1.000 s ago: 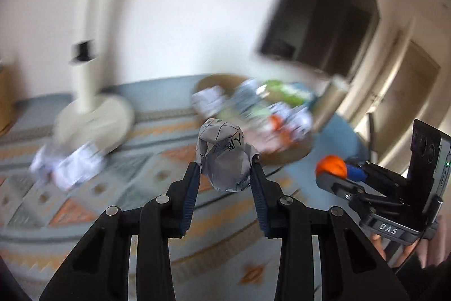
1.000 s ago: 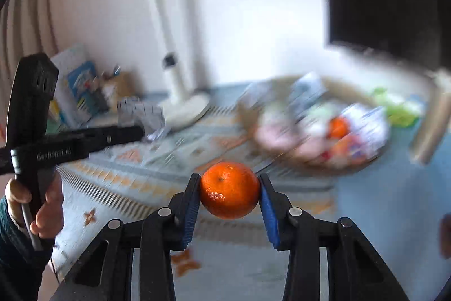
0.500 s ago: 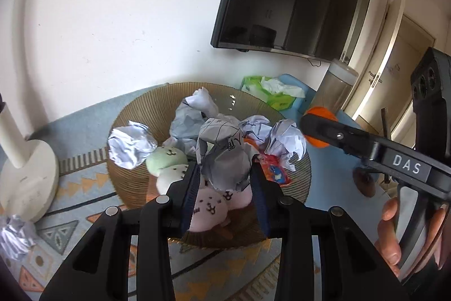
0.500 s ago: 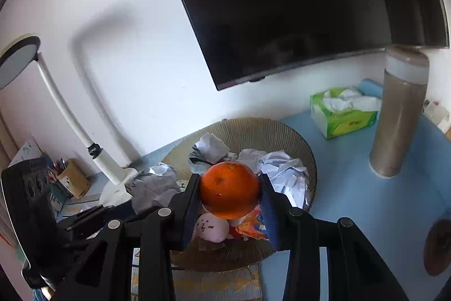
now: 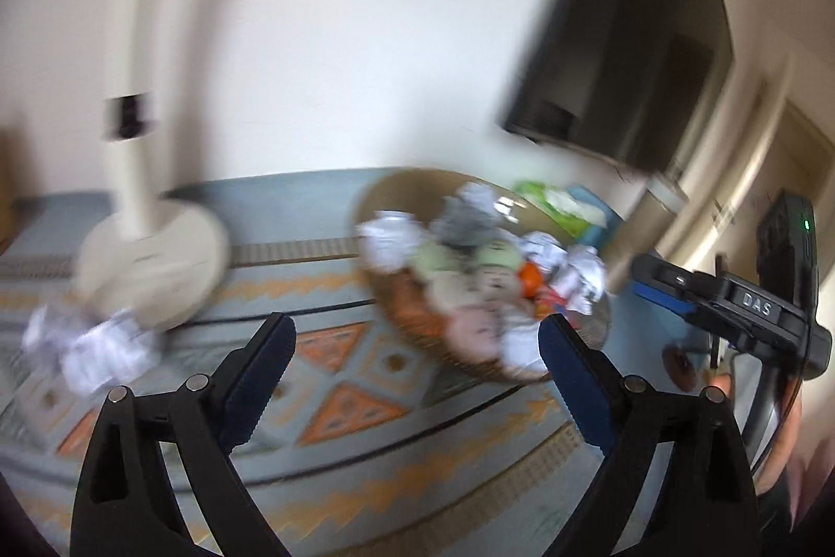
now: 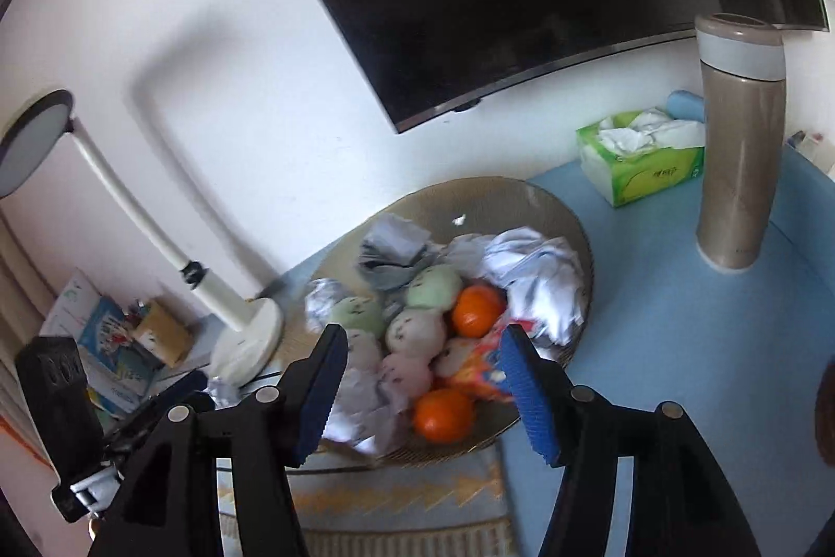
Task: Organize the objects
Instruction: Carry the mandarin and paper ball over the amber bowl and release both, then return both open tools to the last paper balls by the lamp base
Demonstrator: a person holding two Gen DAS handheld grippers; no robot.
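- Left gripper (image 5: 415, 348): jaws opening, spread wide, nothing between them; the blurred left view looks over the patterned mat (image 5: 360, 400).
- Right gripper (image 6: 420, 379): jaws opening, partly spread, pads clear of everything; it hangs over the near side of the basket (image 6: 527, 202).
- Basket: shallow woven bowl on the table, straddling the edge of the mat and the blue cover (image 6: 678, 348). Already well filled.
- Contents: two oranges, one near the middle (image 6: 477, 309) and one at the near rim (image 6: 443, 415); green, white and pink round plush toys (image 6: 415, 331); several crumpled paper balls (image 6: 543, 280); a bright snack packet (image 6: 482, 369).
- Still loose: a crumpled paper wad (image 5: 99, 348) on the mat, beside the lamp base (image 5: 156, 264).
- Not for sorting, by judgement: tissue box (image 6: 642, 155), flask (image 6: 738, 144), lamp.
- Step in hand, as judged: letting go over the basket and pulling clear.
- Doing it well: let the jaws open fully before drawing back, so the pads drag nothing out; lift away upward, not sideways across the pile.
- Caution: the orange at the near rim sits low and close to the edge; a nudge could roll it off.
- Likely next: the loose paper wad suits the left gripper, being on its side.
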